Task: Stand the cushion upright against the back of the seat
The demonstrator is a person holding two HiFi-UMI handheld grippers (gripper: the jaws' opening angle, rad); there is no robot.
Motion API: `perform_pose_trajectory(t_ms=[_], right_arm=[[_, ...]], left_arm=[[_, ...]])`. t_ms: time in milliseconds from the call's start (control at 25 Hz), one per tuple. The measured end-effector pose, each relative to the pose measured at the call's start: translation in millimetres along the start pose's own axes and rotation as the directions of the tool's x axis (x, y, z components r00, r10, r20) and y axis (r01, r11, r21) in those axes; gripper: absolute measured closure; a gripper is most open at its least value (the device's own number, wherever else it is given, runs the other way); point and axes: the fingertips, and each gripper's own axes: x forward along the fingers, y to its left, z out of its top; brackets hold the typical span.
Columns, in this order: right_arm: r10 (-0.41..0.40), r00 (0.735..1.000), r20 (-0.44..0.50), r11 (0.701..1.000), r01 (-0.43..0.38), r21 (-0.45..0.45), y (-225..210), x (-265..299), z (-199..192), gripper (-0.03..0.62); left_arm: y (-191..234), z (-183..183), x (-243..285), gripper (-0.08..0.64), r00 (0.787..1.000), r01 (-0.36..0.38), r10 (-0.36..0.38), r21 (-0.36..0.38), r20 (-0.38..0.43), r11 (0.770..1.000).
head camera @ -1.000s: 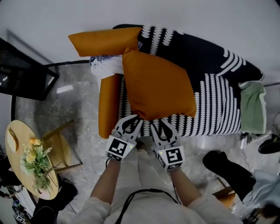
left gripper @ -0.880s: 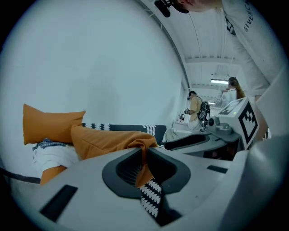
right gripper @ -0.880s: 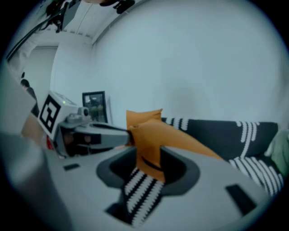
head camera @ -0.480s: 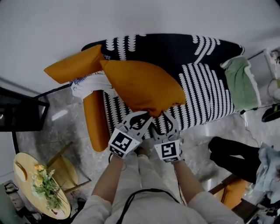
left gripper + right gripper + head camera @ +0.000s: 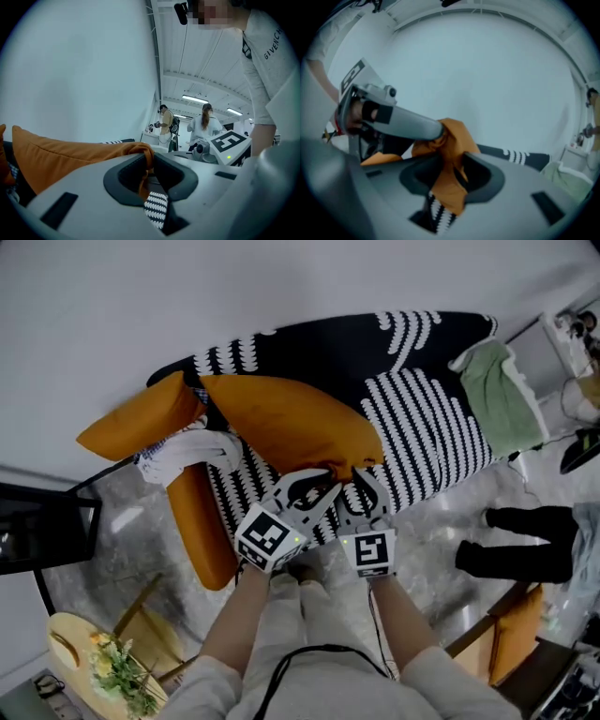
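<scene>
Cushion extends ahead-left toward the seat back, its near corner clamped by the left hand-held gripper, with the right hand-held gripper jaws just closing on it.

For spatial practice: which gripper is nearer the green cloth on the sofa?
Right. The right gripper, its jaws just closing on the orange fabric cushion's edge, sits on the green cloth's side; the left gripper, shut on that edge, lies beyond.

Second orange cushion beside a white patterned cloth, green cloth far right, grey marble floor, small round wooden desk bearing flowers at the floor's lower left, bystander's dark legs on its right edge.
</scene>
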Motion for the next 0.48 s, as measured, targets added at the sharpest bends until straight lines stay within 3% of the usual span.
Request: perform_pose_trajectory(t_ms=[160, 240, 360, 480], right_arm=[[-0.065, 0.998, -0.022, 0.995, 0.066, 0.080, -25, 7, 5, 0.453], [-0.102, 0.994, -0.041, 0.988, 0.106, 0.110, -38, 7, 3, 0.457], [-0.169, 0.983, -0.069, 0.968, 0.179, 0.175, -63, 3, -4, 0.463], [-0.221, 0.971, -0.086, 0.948, 0.235, 0.214, -91, -1, -9, 0.465]], left_arm=[[-2, 22, 6, 0.485, 1.000, -0.002, 0.000, 0.104, 0.014, 0.995], [2, 31, 2, 0.484, 0.999, -0.014, 0.009, 0.122, 0.040, 0.992], [30, 43, -17, 0.485, 0.987, -0.114, 0.110, 0.029, 0.115, 0.993], [73, 33, -41, 0.484, 0.967, -0.232, 0.232, -0.020, 0.105, 0.973]])
